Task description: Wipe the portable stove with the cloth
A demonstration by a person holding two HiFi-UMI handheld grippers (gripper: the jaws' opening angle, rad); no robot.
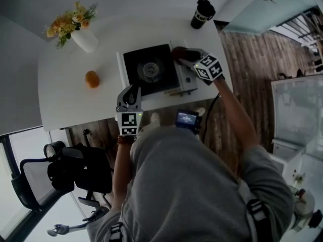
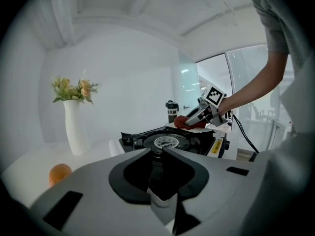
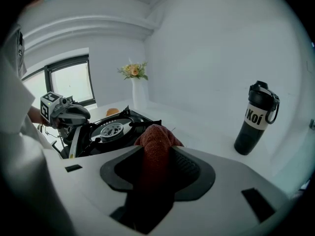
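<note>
The portable stove (image 1: 151,69) is black-topped with a round burner and stands mid-table; it also shows in the left gripper view (image 2: 167,141) and the right gripper view (image 3: 110,129). My right gripper (image 1: 187,56) is shut on a dark red cloth (image 3: 156,141), bunched between its jaws. It holds the cloth (image 1: 179,52) on the stove's far right corner. My left gripper (image 1: 131,91) sits at the stove's near left corner, its jaws closed to a narrow gap on the rim there (image 2: 157,151).
A white vase of yellow flowers (image 1: 83,37) stands at the table's far left, with an orange (image 1: 92,78) between it and the stove. A black bottle (image 1: 202,13) stands at the far right. A black office chair (image 1: 65,170) sits below the table's near edge.
</note>
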